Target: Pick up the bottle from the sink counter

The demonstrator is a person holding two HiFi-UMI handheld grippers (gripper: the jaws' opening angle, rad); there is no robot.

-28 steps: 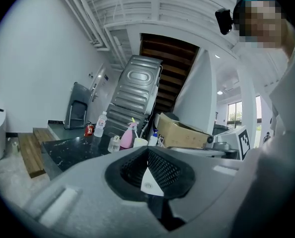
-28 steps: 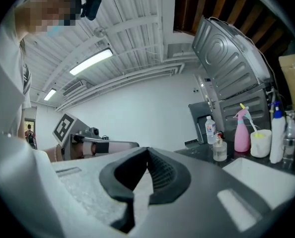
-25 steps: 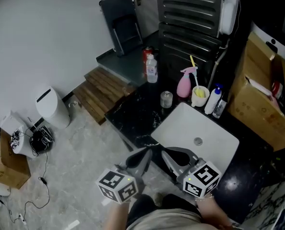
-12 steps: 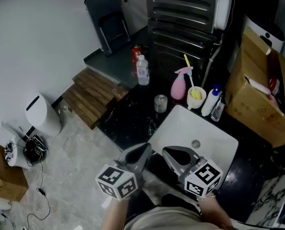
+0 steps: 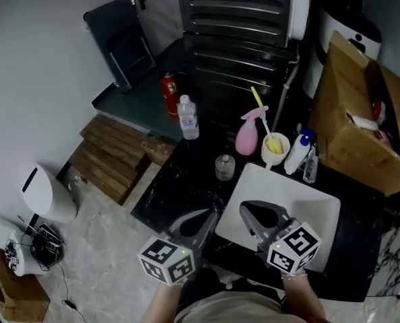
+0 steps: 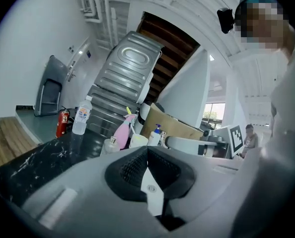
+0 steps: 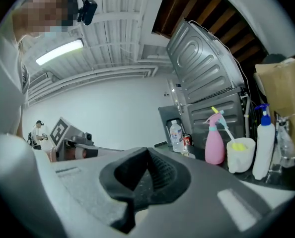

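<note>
1. Head view shows a black marble bench (image 5: 186, 173) spreading ahead of both jaws. A white sink basin (image 5: 324, 210) is set into it beneath and ahead of the right jaws.
2. A cardboard box (image 5: 351, 120) stands far ahead of the right jaws and off to their right, past the basin.
3. The left gripper (image 5: 211, 214) hovers over the bench's near edge. Its jaws are clenched tip to tip with nothing between them, as the left gripper view shows.
4. The right gripper (image 5: 247, 208) is just beside it, over the basin's near corner, with its jaws also pressed together and empty.
5. A pink spray bottle (image 5: 247, 136) stands well ahead of the right jaws, behind the basin. Beside it are a white cup (image 5: 275, 150) holding a yellow brush and a white pump bottle (image 5: 297, 152).
6. The clear water bottle (image 5: 188, 118) stands upright at the bench's far edge, well ahead of the left jaws and apart from both grippers. A red fire extinguisher (image 5: 168, 86) sits beyond it.
7. A small jar (image 5: 225, 167) sits on the bench between the jaws and the spray bottle.
</note>
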